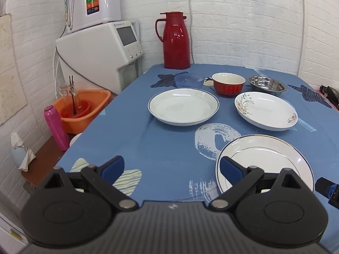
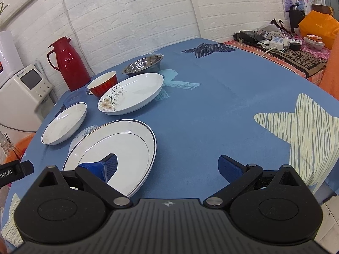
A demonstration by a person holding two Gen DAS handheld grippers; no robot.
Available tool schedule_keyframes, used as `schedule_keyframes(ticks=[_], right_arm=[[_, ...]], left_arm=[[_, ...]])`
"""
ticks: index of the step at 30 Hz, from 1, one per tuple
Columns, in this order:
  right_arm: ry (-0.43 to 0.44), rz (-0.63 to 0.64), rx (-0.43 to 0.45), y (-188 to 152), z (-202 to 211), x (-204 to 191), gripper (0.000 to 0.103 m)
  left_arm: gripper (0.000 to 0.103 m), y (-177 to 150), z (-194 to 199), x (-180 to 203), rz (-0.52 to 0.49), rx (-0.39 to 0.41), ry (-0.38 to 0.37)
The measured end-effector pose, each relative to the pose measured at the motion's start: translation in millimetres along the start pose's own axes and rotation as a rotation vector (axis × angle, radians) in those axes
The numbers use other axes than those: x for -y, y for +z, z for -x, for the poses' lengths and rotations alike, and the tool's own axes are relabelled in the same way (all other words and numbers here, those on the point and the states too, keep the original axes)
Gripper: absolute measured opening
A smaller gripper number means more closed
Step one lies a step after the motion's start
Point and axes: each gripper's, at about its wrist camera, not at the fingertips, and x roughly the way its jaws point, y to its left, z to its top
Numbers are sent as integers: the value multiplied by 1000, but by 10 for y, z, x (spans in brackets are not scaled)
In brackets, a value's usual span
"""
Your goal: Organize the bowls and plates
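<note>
Now at start: left gripper and right gripper both spread wide, empty, above blue tablecloth. Nothing stacked yet. Likely next: right gripper pinches rim of large plate at its 10 o'clock.

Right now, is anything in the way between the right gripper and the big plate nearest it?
Nothing visible. The right gripper is open, with its left finger already over the big plate. The other plates and bowls sit farther back on the table.
</note>
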Motion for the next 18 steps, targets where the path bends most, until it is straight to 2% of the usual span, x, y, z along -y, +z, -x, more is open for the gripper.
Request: schedule_keyframes(ticks=[4, 12, 16, 18], right_arm=[[-15, 7, 14, 39, -4, 41, 89], [-142, 24, 84, 355, -115, 340, 89], [-223, 67, 148, 619, -302, 508, 89], [-263, 97, 153, 764, -487, 583, 89]], left_arm=[[96, 3, -37, -49, 4, -12, -5], [96, 115, -250, -279, 39, -24, 11], [96, 202, -448, -470, 50, -24, 70], [96, 261, -567, -570, 42, -25, 98]])
